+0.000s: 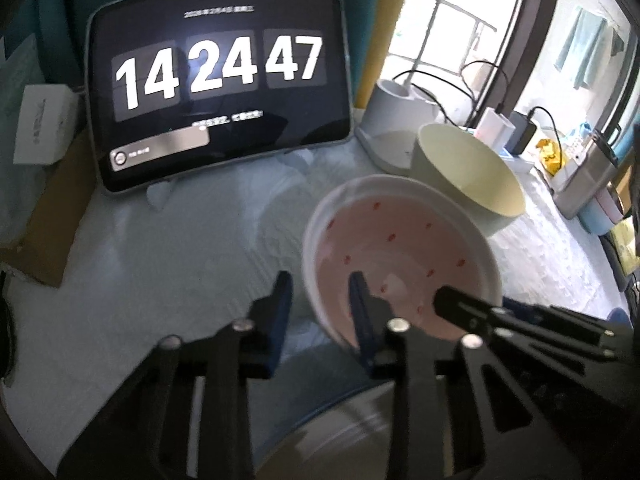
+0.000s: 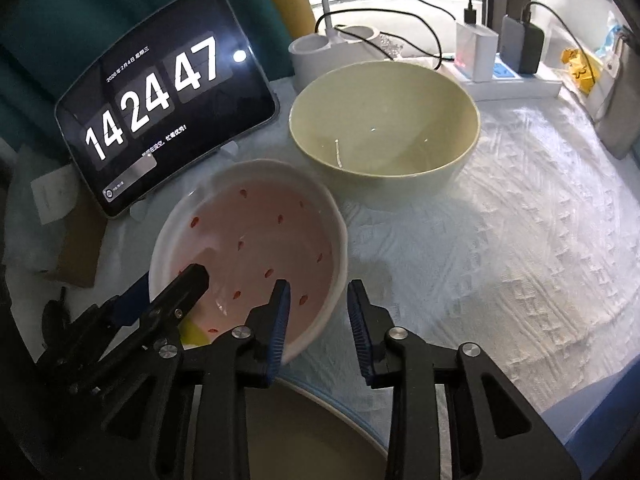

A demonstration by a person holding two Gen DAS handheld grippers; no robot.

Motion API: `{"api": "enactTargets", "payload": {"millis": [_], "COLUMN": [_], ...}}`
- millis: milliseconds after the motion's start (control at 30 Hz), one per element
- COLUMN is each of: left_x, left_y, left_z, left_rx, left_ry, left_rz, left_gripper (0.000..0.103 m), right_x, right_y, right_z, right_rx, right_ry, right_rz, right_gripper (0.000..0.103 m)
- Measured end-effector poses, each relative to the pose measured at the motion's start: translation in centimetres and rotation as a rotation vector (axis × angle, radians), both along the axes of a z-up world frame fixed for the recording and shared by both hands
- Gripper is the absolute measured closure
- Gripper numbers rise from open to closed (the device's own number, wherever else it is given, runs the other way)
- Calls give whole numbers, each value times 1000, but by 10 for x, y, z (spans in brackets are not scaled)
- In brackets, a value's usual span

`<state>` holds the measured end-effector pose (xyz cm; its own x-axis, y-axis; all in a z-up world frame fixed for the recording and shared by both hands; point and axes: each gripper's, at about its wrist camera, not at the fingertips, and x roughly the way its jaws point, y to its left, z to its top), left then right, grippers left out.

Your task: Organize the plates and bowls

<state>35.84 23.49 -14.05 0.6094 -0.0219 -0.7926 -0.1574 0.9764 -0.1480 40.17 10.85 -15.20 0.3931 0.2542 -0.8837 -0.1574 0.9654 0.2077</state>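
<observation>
A white bowl with a pink inside and red spots (image 1: 400,256) (image 2: 256,240) is tilted on the white cloth. My left gripper (image 1: 320,308) is open and straddles its left rim, one finger inside. My right gripper (image 2: 318,316) is open and straddles its right rim; it also shows in the left wrist view (image 1: 472,312). The left gripper shows in the right wrist view (image 2: 176,296). A large pale green bowl (image 1: 472,176) (image 2: 384,120) stands upright just behind. A beige plate (image 2: 304,432) (image 1: 344,440) lies under the grippers at the front edge.
A tablet showing a clock (image 1: 220,92) (image 2: 160,96) leans at the back left. A white holder (image 2: 320,52), chargers and cables (image 2: 500,48) line the back. A cardboard piece (image 1: 52,208) lies at the left. White cloth (image 2: 520,240) stretches to the right.
</observation>
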Motion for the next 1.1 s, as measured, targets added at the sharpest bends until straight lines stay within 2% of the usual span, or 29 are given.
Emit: {"api": "enactTargets", "payload": {"millis": [333, 1100], "left_x": [-2, -42], "left_y": [0, -21], "left_z": [2, 50], "left_rx": [-2, 37], "left_ry": [-6, -104], "left_rz": [12, 24], "left_gripper": [81, 81], "right_x": [-7, -42], "right_y": [0, -11], "right_z": [8, 63], "right_rx": [8, 49], "right_ry": [-60, -166], "right_rz": [8, 25], "right_gripper": [79, 79]}}
